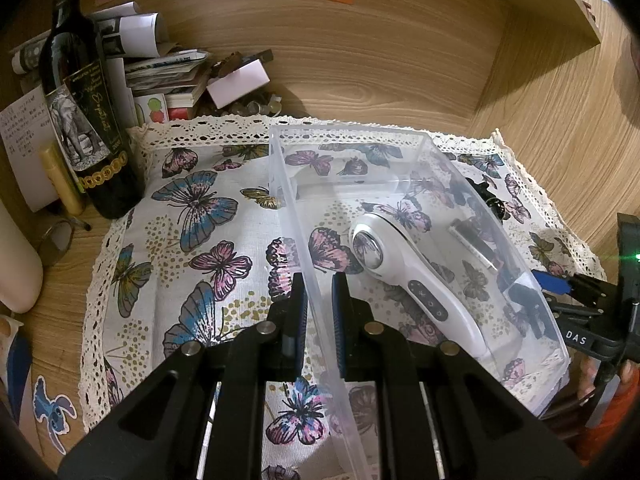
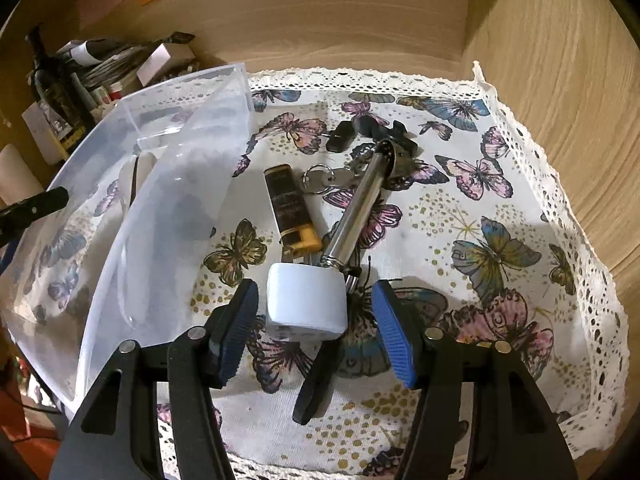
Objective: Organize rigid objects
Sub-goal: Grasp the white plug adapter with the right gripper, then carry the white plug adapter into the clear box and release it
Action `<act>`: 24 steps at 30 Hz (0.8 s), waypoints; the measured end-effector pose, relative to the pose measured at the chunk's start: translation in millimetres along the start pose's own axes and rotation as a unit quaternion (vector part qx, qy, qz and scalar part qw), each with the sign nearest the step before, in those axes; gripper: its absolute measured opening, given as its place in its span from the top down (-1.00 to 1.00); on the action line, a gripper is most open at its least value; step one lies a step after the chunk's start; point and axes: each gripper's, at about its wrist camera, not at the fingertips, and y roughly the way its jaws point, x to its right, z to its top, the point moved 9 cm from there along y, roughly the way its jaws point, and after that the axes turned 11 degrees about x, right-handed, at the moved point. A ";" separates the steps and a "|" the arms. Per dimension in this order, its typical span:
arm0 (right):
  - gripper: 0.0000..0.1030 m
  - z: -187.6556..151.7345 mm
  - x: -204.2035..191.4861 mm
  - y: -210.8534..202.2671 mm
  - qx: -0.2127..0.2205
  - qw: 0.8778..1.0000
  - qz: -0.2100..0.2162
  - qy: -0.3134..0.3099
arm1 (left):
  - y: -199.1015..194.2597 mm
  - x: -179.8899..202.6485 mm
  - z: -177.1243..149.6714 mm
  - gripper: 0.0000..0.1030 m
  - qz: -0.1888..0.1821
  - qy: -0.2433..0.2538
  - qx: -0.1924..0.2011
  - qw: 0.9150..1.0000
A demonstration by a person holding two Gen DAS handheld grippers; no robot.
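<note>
The left hand-held gripper (image 1: 320,316) is clamped on the near wall of the clear bin (image 1: 308,240), one finger inside and one outside. Inside the bin lies a white massager (image 1: 404,276), head toward 11 o'clock, handle toward 5.

The right hand-held gripper (image 2: 316,320) is spread wide over the butterfly cloth (image 2: 500,248), its pads on either side of a white lock (image 2: 306,300) without touching it. The lock's steel bar (image 2: 360,208) runs toward 1 o'clock, to a black key (image 2: 340,138) and a key ring (image 2: 318,178). A gold-and-black lighter (image 2: 290,208) lies just beside the bar, at 11 o'clock from the lock. On the worktop left of the cloth stands a wine bottle (image 1: 80,120).
</note>
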 end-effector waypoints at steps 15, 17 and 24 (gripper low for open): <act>0.30 37.4 -11.5 -31.2 0.062 0.998 -0.003 -0.026 | -0.3 0.3 -0.2 0.77 -0.001 -0.001 0.000 1.000; 0.30 49.1 -17.6 -37.8 0.077 0.997 0.005 -0.029 | -0.4 0.1 -0.5 0.77 -0.001 -0.001 0.000 1.000; 0.30 87.5 -56.2 -47.2 0.116 0.990 0.048 -0.059 | -0.3 0.2 1.0 0.77 -0.002 -0.003 0.001 1.000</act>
